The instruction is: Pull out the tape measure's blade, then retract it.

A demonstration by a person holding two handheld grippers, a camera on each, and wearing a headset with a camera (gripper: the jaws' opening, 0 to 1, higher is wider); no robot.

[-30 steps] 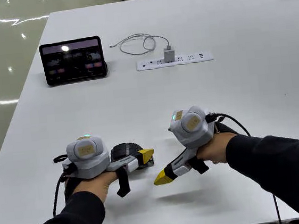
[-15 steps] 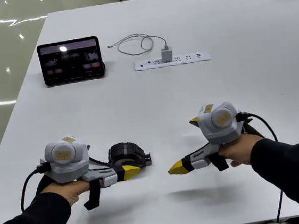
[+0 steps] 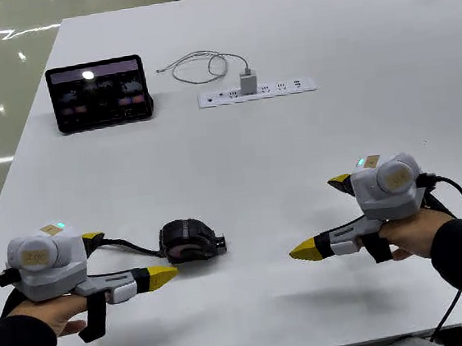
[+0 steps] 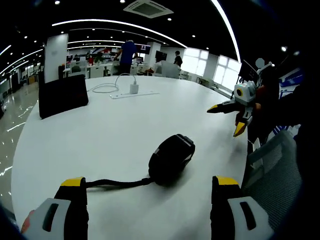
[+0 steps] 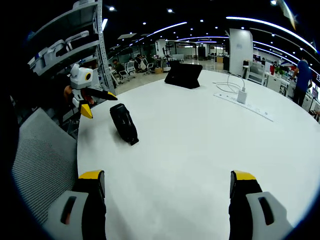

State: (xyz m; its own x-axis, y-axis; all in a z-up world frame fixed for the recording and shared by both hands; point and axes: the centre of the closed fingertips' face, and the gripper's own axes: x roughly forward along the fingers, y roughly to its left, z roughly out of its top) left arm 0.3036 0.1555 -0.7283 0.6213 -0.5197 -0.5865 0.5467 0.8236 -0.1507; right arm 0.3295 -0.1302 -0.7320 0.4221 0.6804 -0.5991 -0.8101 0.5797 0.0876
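One black tape (image 3: 188, 239) – blade in – lies on counter (image 3: 295, 158) near front edge, left of middle, strap (image 4: 117, 183) trailing toward left claw (image 4: 150, 181). Left claw wide, empty, just beside tape. Right claw (image 5: 167, 175) wide, empty, well apart to right. Bare counter between them and behind. Far side: one tablet (image 3: 99, 93), one power strip (image 3: 257, 92) with one charger (image 3: 248, 82) plugged in, white cable (image 3: 194, 61) looped.
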